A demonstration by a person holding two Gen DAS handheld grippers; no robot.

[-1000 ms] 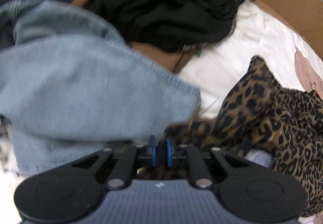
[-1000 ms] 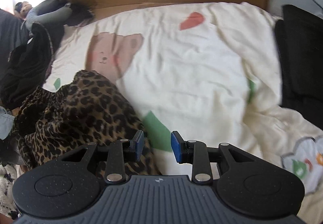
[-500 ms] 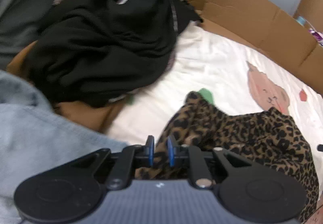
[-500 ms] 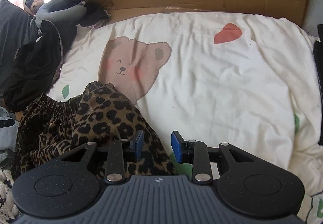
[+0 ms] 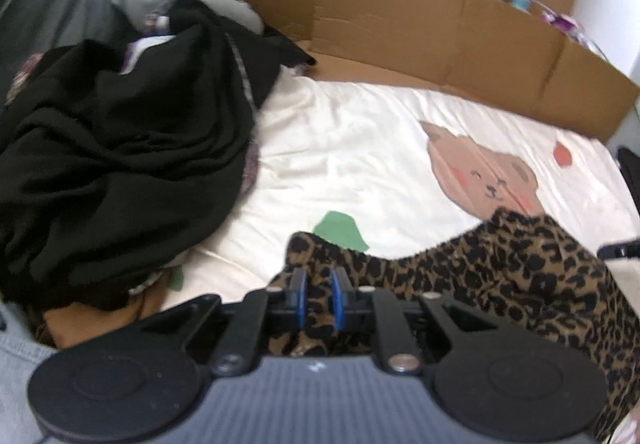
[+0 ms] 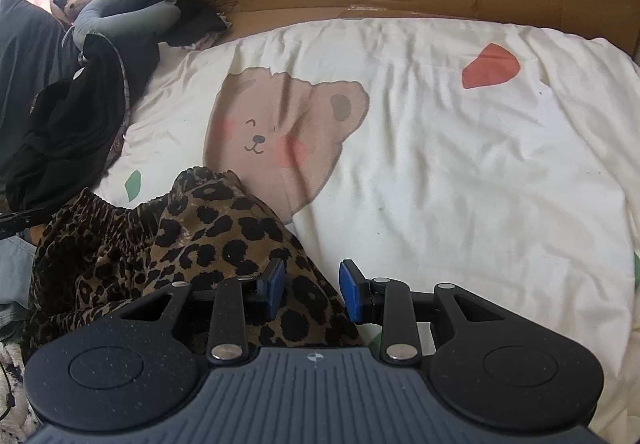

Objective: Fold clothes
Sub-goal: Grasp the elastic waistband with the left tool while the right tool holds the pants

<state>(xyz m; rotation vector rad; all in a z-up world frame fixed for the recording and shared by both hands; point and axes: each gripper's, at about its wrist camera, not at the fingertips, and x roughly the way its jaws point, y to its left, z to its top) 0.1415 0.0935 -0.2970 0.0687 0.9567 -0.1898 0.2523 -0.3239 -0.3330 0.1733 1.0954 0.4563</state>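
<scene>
A crumpled leopard-print garment point(image 5: 520, 276) lies on the cream bear-print sheet point(image 5: 360, 147). My left gripper point(image 5: 318, 296) is shut on a fold at the garment's left end, with leopard cloth bunched between its blue pads. In the right wrist view the same garment point(image 6: 208, 236) heaps up at the lower left. My right gripper point(image 6: 312, 286) stands open over the garment's right edge; cloth lies under the gap but the pads do not press on it. Its right fingertip point(image 6: 350, 290) is over the sheet point(image 6: 440, 163).
A heap of black clothes point(image 5: 120, 163) fills the left side of the bed, also seen in the right wrist view point(image 6: 72, 123). Blue denim point(image 5: 16, 364) lies at the lower left. Cardboard panels point(image 5: 400, 23) wall the far edge. Grey cushions point(image 6: 128, 15) lie far left.
The left wrist view swung away from the denim and black heap toward the open sheet, leopard cloth still gripped. The right gripper moved left and down until it stands over the garment's edge.
</scene>
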